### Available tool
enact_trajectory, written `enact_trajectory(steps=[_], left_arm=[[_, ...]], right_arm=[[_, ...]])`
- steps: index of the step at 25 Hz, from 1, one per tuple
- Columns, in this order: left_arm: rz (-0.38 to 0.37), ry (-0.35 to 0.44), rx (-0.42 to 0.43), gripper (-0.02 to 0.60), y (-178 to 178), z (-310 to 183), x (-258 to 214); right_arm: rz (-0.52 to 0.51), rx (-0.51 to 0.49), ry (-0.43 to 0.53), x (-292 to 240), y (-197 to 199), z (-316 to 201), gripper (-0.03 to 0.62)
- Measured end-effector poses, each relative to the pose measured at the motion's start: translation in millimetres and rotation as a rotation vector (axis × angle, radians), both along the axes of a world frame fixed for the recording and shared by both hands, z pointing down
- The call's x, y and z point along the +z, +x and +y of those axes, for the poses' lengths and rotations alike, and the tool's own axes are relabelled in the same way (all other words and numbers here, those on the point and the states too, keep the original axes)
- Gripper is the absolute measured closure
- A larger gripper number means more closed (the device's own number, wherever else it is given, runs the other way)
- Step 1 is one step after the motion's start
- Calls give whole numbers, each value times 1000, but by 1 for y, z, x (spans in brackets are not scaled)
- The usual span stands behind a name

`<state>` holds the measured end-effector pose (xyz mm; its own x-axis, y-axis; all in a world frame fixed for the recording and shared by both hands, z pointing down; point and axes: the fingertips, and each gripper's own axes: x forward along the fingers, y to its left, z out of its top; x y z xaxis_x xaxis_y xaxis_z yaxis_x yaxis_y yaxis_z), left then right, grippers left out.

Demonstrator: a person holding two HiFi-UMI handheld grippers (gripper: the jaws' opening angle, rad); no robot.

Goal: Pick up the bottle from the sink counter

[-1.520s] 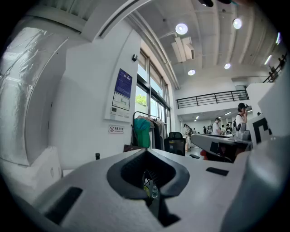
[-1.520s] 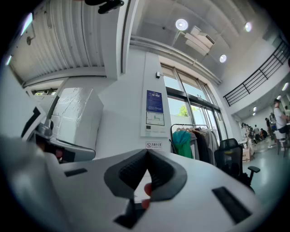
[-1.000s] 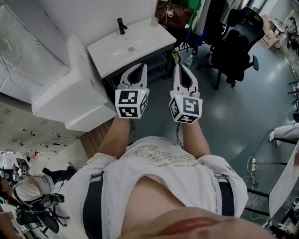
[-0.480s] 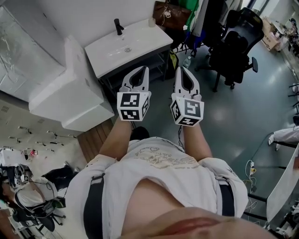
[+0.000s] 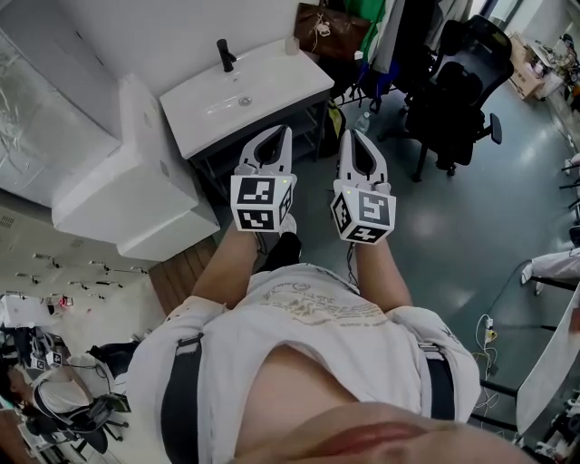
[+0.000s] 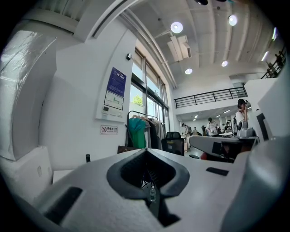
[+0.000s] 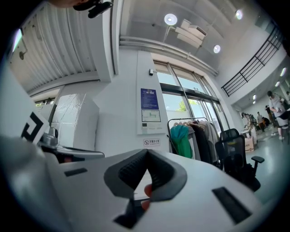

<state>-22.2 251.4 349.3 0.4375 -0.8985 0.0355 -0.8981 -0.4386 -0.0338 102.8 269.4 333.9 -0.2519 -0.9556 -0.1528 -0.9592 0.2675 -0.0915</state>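
Left gripper (image 5: 282,134): held level in front of the person. Its 2 jaws are closed tip to tip, with nothing gripped between them.
Right gripper (image 5: 350,136): beside the left one and parallel to it. Its jaws are also closed and it holds nothing.
Marker cubes: 1 black-and-white cube sits at the rear of each gripper, just above the person's forearms.
White rectangular sink counter (image 5: 272,83): stands on a dark frame against the white wall, ahead of the grippers and a little to their left.
Black tap (image 5: 223,54): upright at the counter's wall edge, behind the basin.
Small pale bottle (image 5: 292,44): upright on the counter's far right corner, well apart from both grippers and too small to make out in detail.
Clear plastic bottle (image 5: 363,117): stands on the grey floor (image 5: 453,236) to the right of the counter's frame. In the left gripper view it shows through the hollow between the closed jaws.
Large white boxy unit (image 5: 127,177): left of the counter, against the wall.
Brown bag (image 5: 331,25): beyond the counter's right end, near the hanging clothes.
Black office chair (image 5: 453,86): on the floor to the right, well apart from the counter.
Person: white printed shirt (image 5: 308,313) with 2 dark straps over the shoulders.
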Motion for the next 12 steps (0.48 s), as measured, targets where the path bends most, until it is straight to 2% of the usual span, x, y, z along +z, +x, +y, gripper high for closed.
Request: enact_trajectory(steps=[6,12], left_arm=[[31,6,-1,561,-6,-37,2],[20,-13,21,561,-5,-87,9]], right_arm=[[-5,11,0,1,0,-31,571],[17,17,-8,7,-8,-79,571]])
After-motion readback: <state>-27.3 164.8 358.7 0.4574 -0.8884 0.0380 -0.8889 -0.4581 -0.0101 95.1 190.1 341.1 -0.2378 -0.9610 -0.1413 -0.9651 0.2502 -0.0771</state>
